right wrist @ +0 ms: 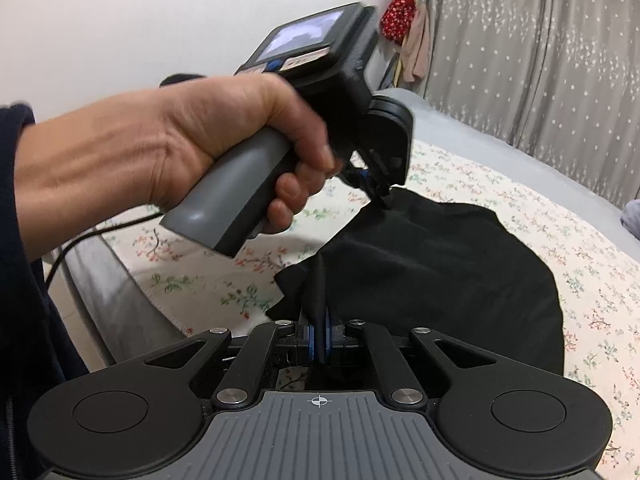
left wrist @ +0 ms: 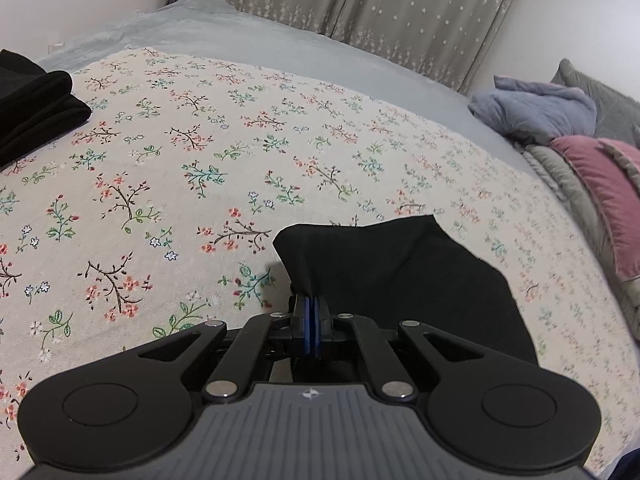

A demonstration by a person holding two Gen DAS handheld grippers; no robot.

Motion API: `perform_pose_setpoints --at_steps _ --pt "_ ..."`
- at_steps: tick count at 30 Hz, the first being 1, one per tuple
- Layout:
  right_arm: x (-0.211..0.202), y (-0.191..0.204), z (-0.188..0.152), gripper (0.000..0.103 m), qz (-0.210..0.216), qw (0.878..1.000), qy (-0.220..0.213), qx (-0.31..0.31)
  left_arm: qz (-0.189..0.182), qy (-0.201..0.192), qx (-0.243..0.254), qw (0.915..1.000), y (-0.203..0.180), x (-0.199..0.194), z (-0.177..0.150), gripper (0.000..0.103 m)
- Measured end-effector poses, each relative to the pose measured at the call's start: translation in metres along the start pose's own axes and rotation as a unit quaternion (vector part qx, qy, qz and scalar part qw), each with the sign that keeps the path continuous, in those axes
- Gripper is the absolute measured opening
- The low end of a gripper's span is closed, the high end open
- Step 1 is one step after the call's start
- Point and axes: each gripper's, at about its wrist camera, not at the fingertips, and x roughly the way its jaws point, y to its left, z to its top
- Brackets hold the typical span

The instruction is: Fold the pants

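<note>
Black pants (right wrist: pixel 432 264) lie bunched on flowered bedspread (left wrist: pixel 208 152), near bed's front edge. Left gripper (left wrist: pixel 311 304) pinches one raised corner of pants, jaws closed tight on cloth. Right gripper (right wrist: pixel 319 320) has bunched edge of pants between its blue pads (right wrist: pixel 309 336), jaws pressing on fabric. Person's left hand (right wrist: pixel 192 140) wraps grey handle. Folded black cloth (left wrist: pixel 32 108) far left, well apart. Pink pillow (left wrist: pixel 600 184) and star-print curtain (left wrist: pixel 400 12) beyond.

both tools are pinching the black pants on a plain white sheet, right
Not quite: the sheet is floral, with small sprigs printed all over, as the left wrist view shows. The rest holds: the left tool and the right tool each pinch an edge of the black pants.
</note>
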Motion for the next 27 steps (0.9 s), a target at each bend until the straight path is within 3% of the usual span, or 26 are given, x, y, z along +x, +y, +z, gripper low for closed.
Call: perform_pose_setpoints --at_steps 8,12,13,17,21,24,27 --pt "-0.007 -0.007 -0.002 0.022 0.036 0.999 -0.015 0.023 -0.003 0.001 -0.002 1.0000 0.004 0.002 -0.008 0.006" --pt "-0.017 -0.011 -0.006 0.047 0.082 0.996 -0.025 0.034 -0.005 0.003 -0.001 1.0000 0.005 0.002 -0.008 0.012" --pt "-0.020 -0.012 -0.006 0.049 0.091 0.995 -0.027 0.035 -0.007 0.003 -0.001 1.0000 0.005 0.001 -0.008 0.014" --pt "-0.041 -0.029 -0.009 0.050 0.110 0.992 -0.039 0.051 -0.014 -0.004 -0.012 0.9998 0.012 -0.007 -0.006 0.020" --pt "-0.062 -0.069 -0.008 0.050 0.123 0.984 -0.066 0.106 -0.005 -0.022 -0.022 0.9995 0.017 -0.023 -0.004 0.023" --pt "-0.071 -0.102 -0.008 0.050 0.103 0.979 -0.090 0.149 -0.013 -0.037 -0.029 0.9988 0.014 -0.038 -0.006 0.023" --pt "-0.062 -0.127 -0.017 0.050 0.067 0.977 -0.080 0.184 -0.038 -0.048 -0.013 0.9980 0.000 -0.051 -0.010 0.023"
